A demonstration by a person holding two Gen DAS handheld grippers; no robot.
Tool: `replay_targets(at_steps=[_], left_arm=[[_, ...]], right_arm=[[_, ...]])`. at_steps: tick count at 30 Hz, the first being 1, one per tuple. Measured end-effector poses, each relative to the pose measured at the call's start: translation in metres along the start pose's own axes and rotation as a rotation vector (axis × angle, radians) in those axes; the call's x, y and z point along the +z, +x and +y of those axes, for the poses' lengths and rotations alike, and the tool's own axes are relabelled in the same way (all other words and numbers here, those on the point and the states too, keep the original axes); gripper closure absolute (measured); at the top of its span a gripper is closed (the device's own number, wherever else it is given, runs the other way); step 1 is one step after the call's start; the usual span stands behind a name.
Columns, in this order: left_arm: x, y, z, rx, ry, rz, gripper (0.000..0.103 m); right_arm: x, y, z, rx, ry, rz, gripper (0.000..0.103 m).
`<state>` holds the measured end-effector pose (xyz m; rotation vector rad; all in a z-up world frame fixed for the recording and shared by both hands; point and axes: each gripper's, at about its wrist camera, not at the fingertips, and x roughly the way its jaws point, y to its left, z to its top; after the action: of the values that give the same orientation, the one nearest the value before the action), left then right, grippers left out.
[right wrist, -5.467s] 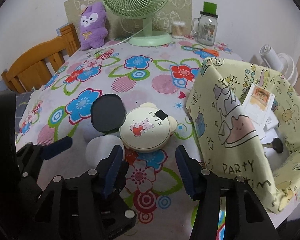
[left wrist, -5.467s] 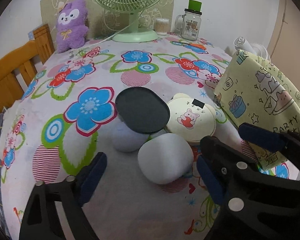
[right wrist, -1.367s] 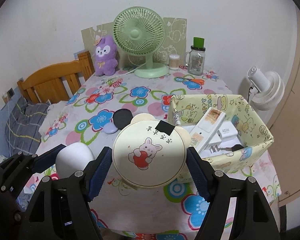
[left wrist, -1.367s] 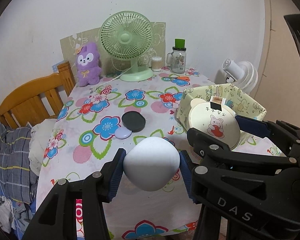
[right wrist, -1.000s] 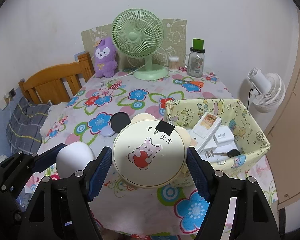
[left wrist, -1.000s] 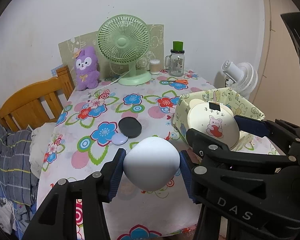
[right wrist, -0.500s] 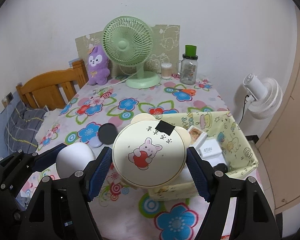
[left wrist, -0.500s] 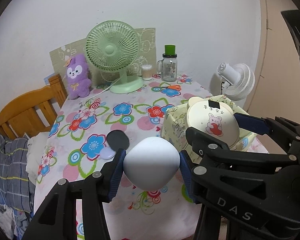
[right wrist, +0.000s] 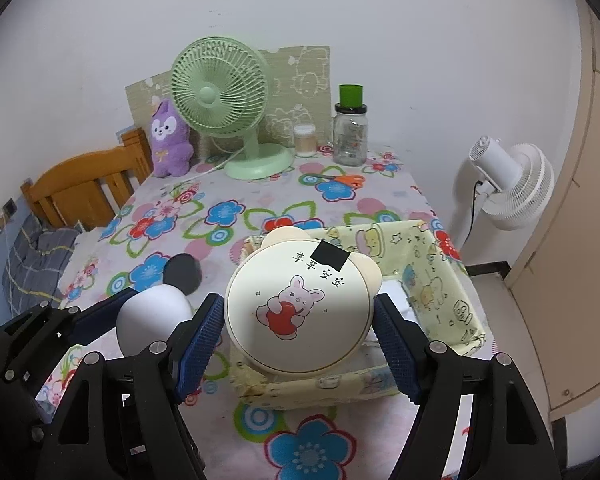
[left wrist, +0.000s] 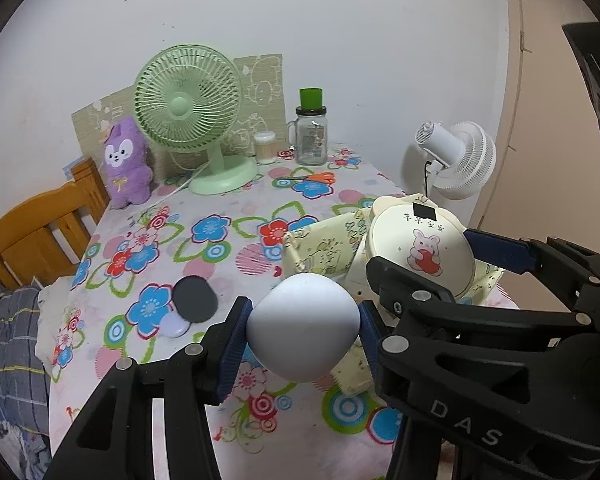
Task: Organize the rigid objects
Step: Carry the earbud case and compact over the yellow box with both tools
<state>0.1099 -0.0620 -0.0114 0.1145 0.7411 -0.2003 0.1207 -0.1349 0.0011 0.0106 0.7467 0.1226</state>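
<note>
Both claws are clamping smooth, hard, probably light and slippery shells across their widest girth: left gripper (left wrist: 302, 326) on white egg-shaped case (left wrist: 302, 326), right gripper (right wrist: 299, 320) on bear-eared bunny case (right wrist: 299, 312) above the yellow fabric bin (right wrist: 440, 280).

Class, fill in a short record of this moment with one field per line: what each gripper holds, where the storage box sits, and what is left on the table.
left gripper: shut on white egg-shaped object
right gripper: shut on cream bear-eared case, bunny picture facing the camera
yellow fabric box: on floral tablecloth, below the case
left on table: black oval disc, lilac oval piece touching it
at the back: green fan, purple plush, glass jar, orange scissors
</note>
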Motion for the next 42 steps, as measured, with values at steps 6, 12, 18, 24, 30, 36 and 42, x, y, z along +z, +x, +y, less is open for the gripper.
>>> replay_targets(at_steps=[6, 12, 18, 24, 30, 36, 42], left_arm=[[0.006, 0.012, -0.012, -0.003, 0.018, 0.006, 0.047], [0.011, 0.023, -0.024, -0.018, 0.038, 0.010, 0.047], [0.015, 0.036, -0.031, -0.032, 0.041, 0.027, 0.047], [0.017, 0.051, -0.037, -0.042, 0.048, 0.045, 0.047], [0.018, 0.069, -0.043, -0.049, 0.049, 0.071, 0.047], [0.017, 0.089, -0.049, -0.058, 0.048, 0.107, 0.047], [0.019, 0.101, -0.053, -0.056, 0.054, 0.130, 0.047]], right_arm=[[0.001, 0.007, -0.018, -0.002, 0.026, 0.013, 0.027], [0.002, 0.012, -0.033, -0.022, 0.040, 0.017, 0.027], [0.003, 0.021, -0.045, -0.035, 0.056, 0.028, 0.027], [0.004, 0.033, -0.054, -0.049, 0.065, 0.045, 0.027], [0.003, 0.046, -0.064, -0.068, 0.066, 0.068, 0.027], [0.000, 0.063, -0.074, -0.081, 0.071, 0.103, 0.027], [-0.002, 0.072, -0.082, -0.076, 0.084, 0.131, 0.027]])
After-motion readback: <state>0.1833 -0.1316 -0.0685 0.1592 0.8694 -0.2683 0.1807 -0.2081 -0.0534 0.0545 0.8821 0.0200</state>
